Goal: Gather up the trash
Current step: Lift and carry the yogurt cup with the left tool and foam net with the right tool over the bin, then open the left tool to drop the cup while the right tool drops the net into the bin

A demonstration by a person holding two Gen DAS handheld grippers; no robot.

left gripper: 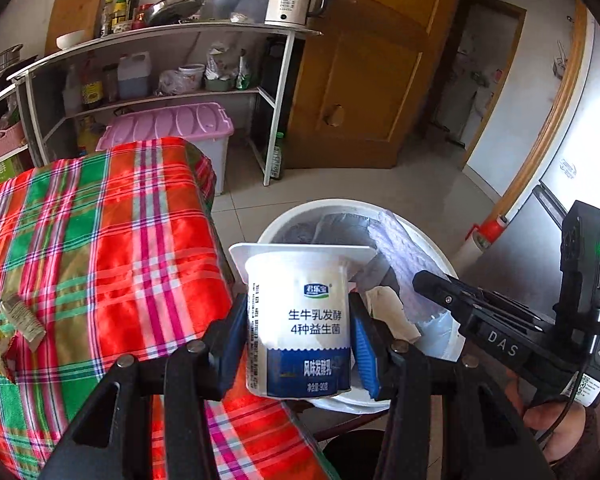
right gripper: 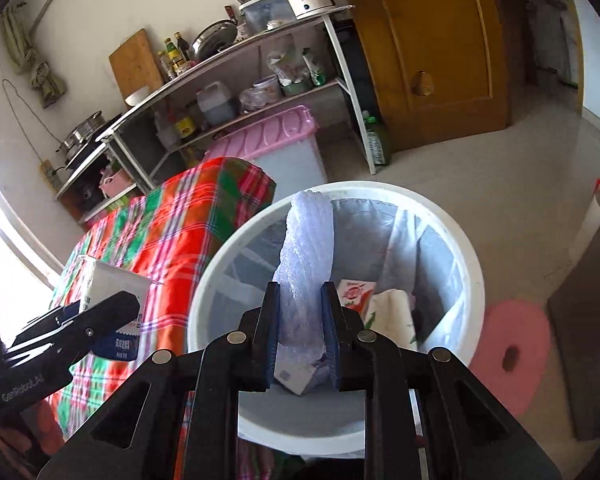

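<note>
My left gripper (left gripper: 300,344) is shut on a white-and-blue yogurt cup (left gripper: 300,320), held upright at the near rim of the white trash bucket (left gripper: 440,256). The same cup (right gripper: 108,280) shows at the left of the right wrist view, over the plaid tablecloth (right gripper: 160,232). My right gripper (right gripper: 302,336) is shut on a strip of pale lilac foam wrap (right gripper: 308,248), which stands up over the bucket (right gripper: 472,276). Inside the bucket lie a red-and-white carton (right gripper: 356,292) and a crumpled paper (right gripper: 392,312). Two wrappers (left gripper: 16,320) rest on the tablecloth (left gripper: 100,240).
A metal shelf rack (left gripper: 160,40) with a kettle (left gripper: 292,0), pots and bottles stands behind the table, with a pink-lidded storage box (left gripper: 172,124) under it. A wooden door (left gripper: 372,80) stands behind the bucket. A pink foam disc (right gripper: 512,356) lies on the tiled floor beside the bucket.
</note>
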